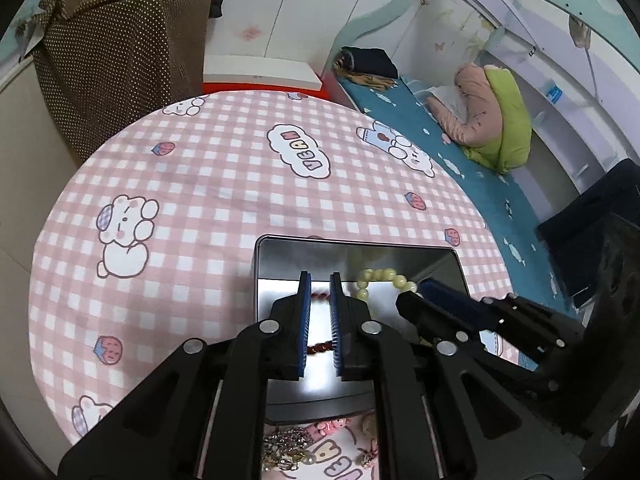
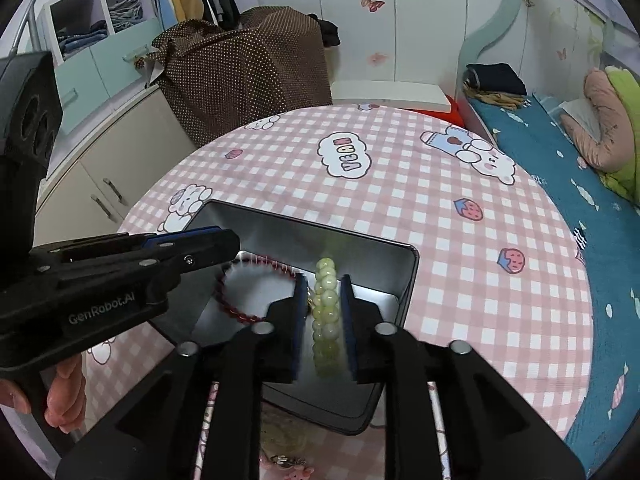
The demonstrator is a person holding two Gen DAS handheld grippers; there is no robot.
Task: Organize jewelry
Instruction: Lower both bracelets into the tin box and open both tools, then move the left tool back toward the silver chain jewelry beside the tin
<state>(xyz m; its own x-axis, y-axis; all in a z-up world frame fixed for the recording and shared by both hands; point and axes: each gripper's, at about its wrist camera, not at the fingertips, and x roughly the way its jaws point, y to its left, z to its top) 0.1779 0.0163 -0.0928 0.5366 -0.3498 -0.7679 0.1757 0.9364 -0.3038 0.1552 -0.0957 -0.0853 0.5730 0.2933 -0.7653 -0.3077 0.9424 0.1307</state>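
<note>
Low in the frame, the left gripper (image 1: 320, 320) pinches a red bracelet (image 2: 244, 292) and the right gripper (image 2: 325, 320) pinches a green bead bracelet (image 2: 326, 304) inside the metal tin (image 2: 408, 292); more trinkets (image 1: 286, 446) await outside.

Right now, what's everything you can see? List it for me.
tin: 1, silver, open, on the table's near side
green bracelet: 1, pale green beads, in the tin, between the right gripper's fingers
red bracelet: 1, dark red beads, in the tin, left of the green one
loose jewelry: a small pile, gold and pink, on the table in front of the tin
table: 1, round, pink check cloth
bed: 1, teal cover, right of the table
left gripper: over the tin, the red bracelet between its fingers
right gripper: over the tin
</note>
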